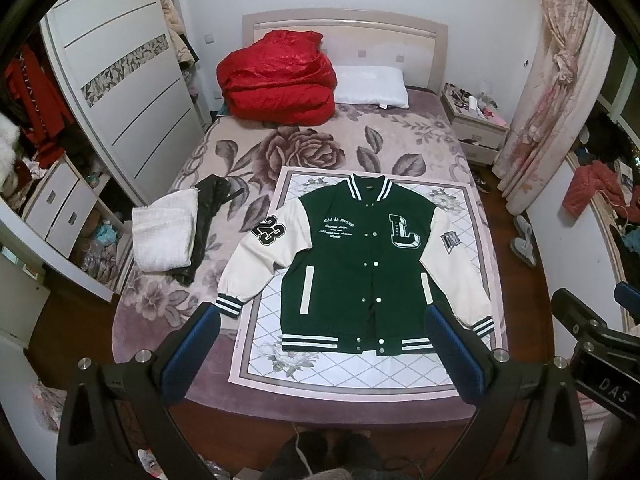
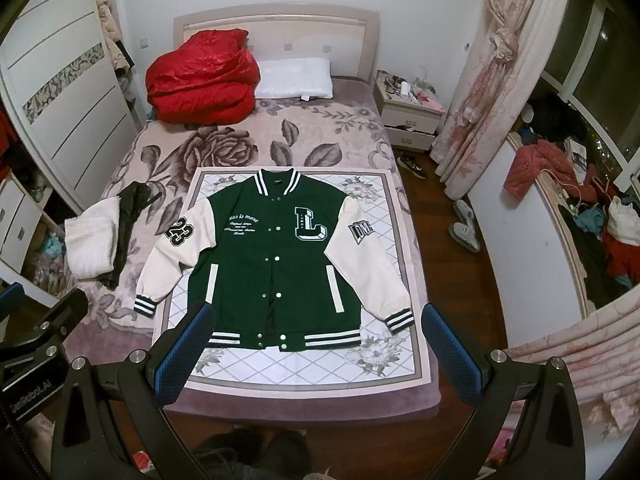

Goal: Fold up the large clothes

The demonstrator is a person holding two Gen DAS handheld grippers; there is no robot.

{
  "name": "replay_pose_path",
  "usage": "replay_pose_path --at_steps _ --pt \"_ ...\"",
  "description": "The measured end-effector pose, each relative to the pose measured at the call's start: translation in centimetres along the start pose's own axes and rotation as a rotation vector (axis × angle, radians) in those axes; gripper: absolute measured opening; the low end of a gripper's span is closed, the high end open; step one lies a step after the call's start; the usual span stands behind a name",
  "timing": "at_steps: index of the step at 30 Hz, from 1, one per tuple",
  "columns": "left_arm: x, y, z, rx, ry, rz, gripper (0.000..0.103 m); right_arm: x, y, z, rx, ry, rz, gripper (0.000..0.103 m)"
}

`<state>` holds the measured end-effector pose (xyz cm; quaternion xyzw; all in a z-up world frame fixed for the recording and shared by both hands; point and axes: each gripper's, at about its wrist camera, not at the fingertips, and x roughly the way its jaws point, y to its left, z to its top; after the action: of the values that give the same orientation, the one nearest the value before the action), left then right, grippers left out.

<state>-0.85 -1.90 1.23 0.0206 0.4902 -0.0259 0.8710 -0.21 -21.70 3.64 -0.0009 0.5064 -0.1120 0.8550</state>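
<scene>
The green jacket (image 1: 360, 264) lies flat on the mat (image 1: 264, 344), sleeves spread for folding, while the left claw (image 1: 322, 340) and right claw (image 2: 320, 338) hang wide and empty near its bottom edge.

We log the setting as a home bedroom. Evidence: a bed (image 1: 320, 152) with padded headboard (image 1: 344, 28), white pillow (image 1: 370, 86) and red quilt (image 1: 278, 80); sliding-door wardrobe (image 1: 120, 80) to one side; cluttered nightstand (image 2: 410, 108); floral curtain (image 2: 480, 92) tied back at a window; shoes (image 2: 464, 226) on wooden floor.
</scene>
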Motion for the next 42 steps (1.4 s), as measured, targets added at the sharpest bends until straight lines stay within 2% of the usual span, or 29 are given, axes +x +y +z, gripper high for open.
replay_pose_path --at_steps 17,21,23,42 --pt "-0.3 0.4 0.2 -0.003 -0.009 -0.005 0.103 -0.3 -0.3 -0.1 0.001 -0.006 0.001 0.103" --pt "-1.1 -0.1 1.0 -0.003 -0.018 -0.003 0.103 -0.1 0.0 -0.2 0.002 -0.01 0.002 0.103" --pt "-1.3 -0.5 1.4 -0.003 -0.02 -0.004 0.103 -1.7 -1.0 0.3 0.002 -0.012 0.002 0.103" --pt "-1.5 -0.1 1.8 -0.006 -0.028 -0.005 0.103 -1.9 -1.0 1.0 0.004 -0.017 0.004 0.103"
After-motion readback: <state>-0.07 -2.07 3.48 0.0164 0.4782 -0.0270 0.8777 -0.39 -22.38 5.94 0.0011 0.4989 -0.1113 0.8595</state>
